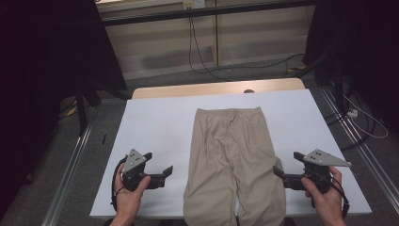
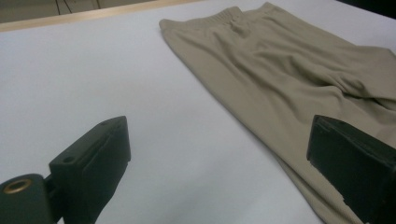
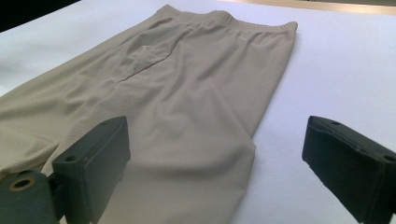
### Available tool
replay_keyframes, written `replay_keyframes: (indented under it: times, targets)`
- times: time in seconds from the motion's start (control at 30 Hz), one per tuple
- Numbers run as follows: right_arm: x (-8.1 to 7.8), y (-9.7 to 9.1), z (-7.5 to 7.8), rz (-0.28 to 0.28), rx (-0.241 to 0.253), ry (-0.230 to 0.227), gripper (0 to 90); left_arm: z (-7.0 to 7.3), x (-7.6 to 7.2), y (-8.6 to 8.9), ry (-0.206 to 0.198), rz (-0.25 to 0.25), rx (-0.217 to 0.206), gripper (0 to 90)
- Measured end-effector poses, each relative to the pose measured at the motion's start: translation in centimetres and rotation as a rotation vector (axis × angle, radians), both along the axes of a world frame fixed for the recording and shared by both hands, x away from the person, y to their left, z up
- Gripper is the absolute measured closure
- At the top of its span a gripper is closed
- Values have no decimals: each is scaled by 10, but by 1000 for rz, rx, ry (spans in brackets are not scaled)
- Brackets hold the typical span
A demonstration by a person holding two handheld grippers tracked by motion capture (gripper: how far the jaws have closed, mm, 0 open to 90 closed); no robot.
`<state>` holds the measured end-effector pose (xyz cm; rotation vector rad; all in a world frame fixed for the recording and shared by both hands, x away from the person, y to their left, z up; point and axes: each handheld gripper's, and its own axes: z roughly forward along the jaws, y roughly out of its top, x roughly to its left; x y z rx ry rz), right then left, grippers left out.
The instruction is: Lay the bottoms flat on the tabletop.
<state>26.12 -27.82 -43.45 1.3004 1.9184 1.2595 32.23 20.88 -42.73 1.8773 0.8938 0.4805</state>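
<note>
A pair of beige trousers lies flat in the middle of the white table, waistband at the far end, legs reaching over the near edge. My left gripper hovers just left of the trousers, jaws open, pointing at the left leg. In the left gripper view bare table lies between the jaws, and the trousers stretch away at the right. My right gripper sits at the trousers' right edge, open. In the right gripper view the trousers edge runs between its jaws.
A wooden strip borders the table's far edge. Behind it, cables trail over the grey floor. Metal rails run along the floor on both sides. White table surface lies bare to the left and right of the trousers.
</note>
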Motion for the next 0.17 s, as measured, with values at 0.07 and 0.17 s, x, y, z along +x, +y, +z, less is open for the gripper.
replay_keyframes:
  times: [0.07,0.17]
  targets:
    - [0,0,0,1,0,-2,71,-1,1,-3,10,-8,11,66]
    - [1,1,-1,1,-4,4,71,-1,2,-2,6,-1,10,66]
